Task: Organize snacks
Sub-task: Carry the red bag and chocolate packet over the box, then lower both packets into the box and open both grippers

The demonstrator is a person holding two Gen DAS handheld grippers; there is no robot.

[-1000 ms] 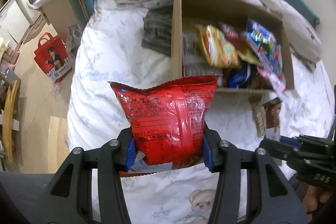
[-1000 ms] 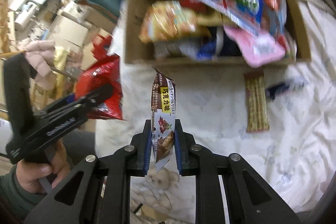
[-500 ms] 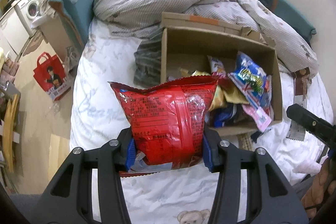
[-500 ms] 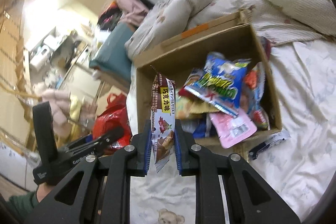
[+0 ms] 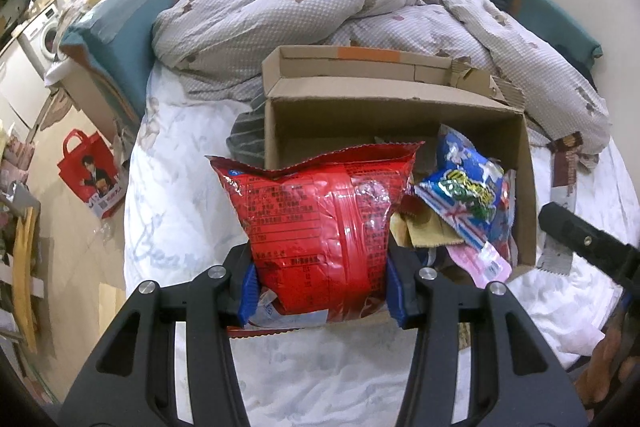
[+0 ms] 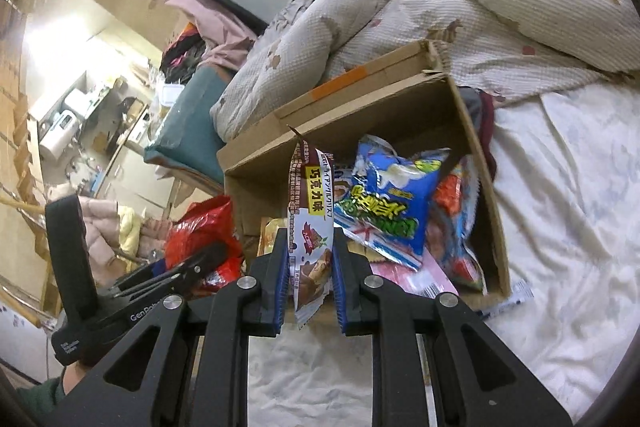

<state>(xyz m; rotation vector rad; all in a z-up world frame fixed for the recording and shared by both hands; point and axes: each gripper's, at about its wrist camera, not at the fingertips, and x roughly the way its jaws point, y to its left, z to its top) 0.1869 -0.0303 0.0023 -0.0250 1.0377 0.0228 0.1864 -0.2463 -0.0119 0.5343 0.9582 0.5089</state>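
Observation:
My left gripper (image 5: 318,287) is shut on a big red snack bag (image 5: 320,223), held upright in front of the open cardboard box (image 5: 400,95) on the bed. My right gripper (image 6: 310,287) is shut on a slim brown chocolate wafer packet (image 6: 310,207), held upright before the same box (image 6: 492,211). The box holds several snack packs, a blue one (image 5: 468,191) on top, also in the right wrist view (image 6: 388,207). The left gripper with the red bag (image 6: 200,227) shows at the left of the right wrist view. The right gripper's tip (image 5: 580,239) shows at the right of the left wrist view.
The box sits on a white printed sheet (image 5: 168,195). A crumpled quilt (image 5: 360,3) lies behind it. A teal cushion (image 5: 116,43) is at the left bed edge. A red shopping bag (image 5: 90,171) stands on the floor. A small packet (image 6: 516,295) lies by the box's right corner.
Both grippers have risen and tilted up, so the box looks farther and more of the quilt and wall shows. Each still holds its snack.

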